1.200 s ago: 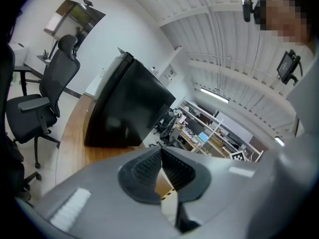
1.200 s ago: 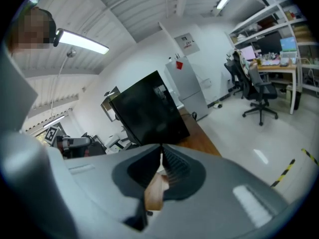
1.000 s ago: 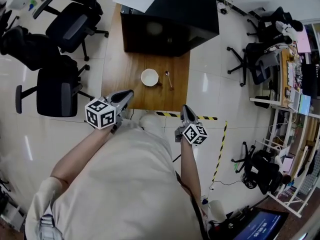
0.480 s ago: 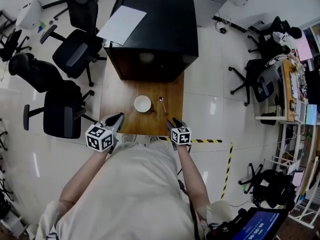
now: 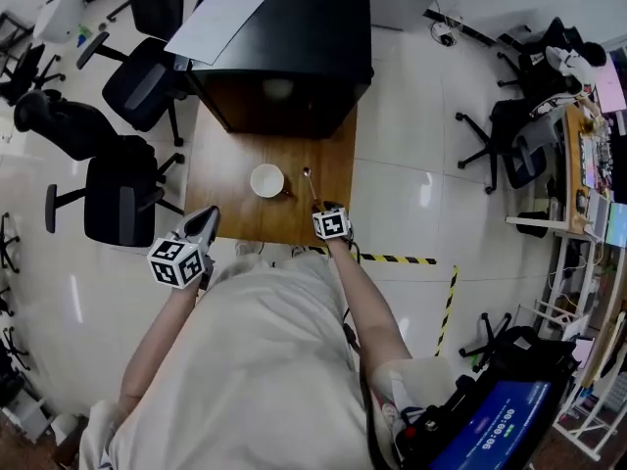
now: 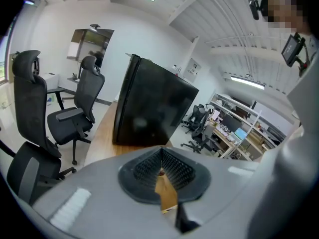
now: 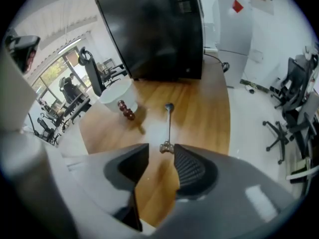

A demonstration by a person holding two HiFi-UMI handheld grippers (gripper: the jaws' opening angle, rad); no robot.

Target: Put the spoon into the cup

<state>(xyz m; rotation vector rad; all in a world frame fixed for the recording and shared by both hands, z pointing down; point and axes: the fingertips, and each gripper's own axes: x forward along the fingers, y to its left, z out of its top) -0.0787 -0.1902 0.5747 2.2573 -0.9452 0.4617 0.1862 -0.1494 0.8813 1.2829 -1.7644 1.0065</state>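
- The spoon (image 7: pixel 169 126) lies flat on the wooden table (image 7: pixel 199 113), right of the middle. Its bowl points to the far end and its handle to the near edge.
- The cup (image 5: pixel 266 180), white and upright, stands just left of the spoon and apart from it. A dark red beaded handle sticks out of the cup on the near right side.
- The right gripper (image 7: pixel 160 149) hangs over the near right part of the table, tilted steeply down. Its jaws have just opened and stand released. The end of the spoon's handle shows in the mouth of the gap, and neither pad touches it.
- The left gripper (image 6: pixel 161 161) is held off the table's near left corner, well apart from the cup and the spoon. Its jaws are clenched together with nothing between them.
- A big black box (image 5: pixel 294 27) takes up the far end of the table. A white sheet of paper (image 5: pixel 214 25) lies on top of it.
- Black office chairs (image 5: pixel 118 199) stand on the pale floor left of the table.
- A strip of yellow and black tape (image 5: pixel 392 258) runs along the floor to the near right.
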